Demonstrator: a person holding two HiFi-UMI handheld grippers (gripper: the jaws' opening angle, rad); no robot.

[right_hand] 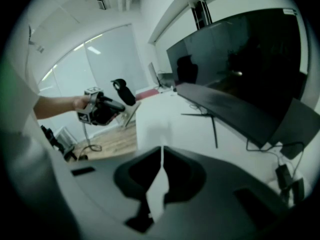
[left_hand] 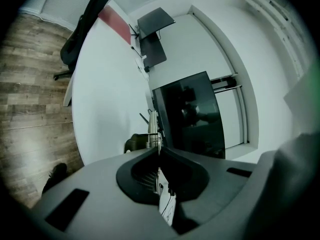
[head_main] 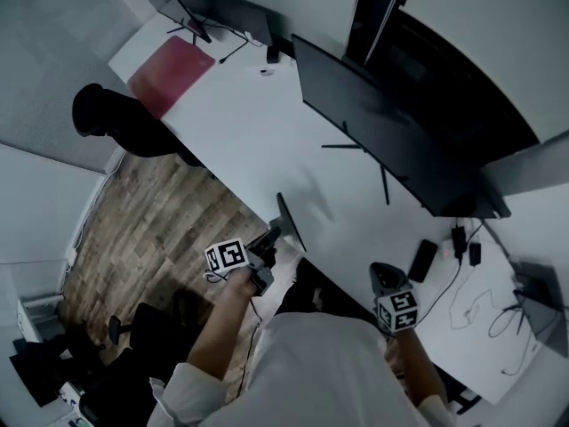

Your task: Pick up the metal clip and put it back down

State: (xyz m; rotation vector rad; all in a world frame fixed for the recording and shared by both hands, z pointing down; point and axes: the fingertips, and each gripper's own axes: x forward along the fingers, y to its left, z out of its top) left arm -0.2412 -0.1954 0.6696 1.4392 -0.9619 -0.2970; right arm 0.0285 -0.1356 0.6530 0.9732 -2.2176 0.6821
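Observation:
The metal clip (head_main: 290,221) is a thin dark slab held slanting in the air over the near edge of the white desk (head_main: 258,132), with a faint shadow on the desk behind it. My left gripper (head_main: 271,237) is shut on its lower end. In the left gripper view the clip's silvery part (left_hand: 152,130) sticks up straight out of the closed jaw tips (left_hand: 159,151). The right gripper view shows the left gripper (right_hand: 120,106) and the clip (right_hand: 131,112) at the desk's left edge. My right gripper (head_main: 384,279) hovers at the desk's near right, shut and empty (right_hand: 162,151).
A wide curved monitor (head_main: 391,140) on a thin stand fills the desk's back. A small black device (head_main: 422,261) and cables (head_main: 471,301) lie at the right. A red mat (head_main: 173,74) and another screen (head_main: 213,7) sit at the far end. A black chair (head_main: 116,118) stands on the wood floor (head_main: 151,212).

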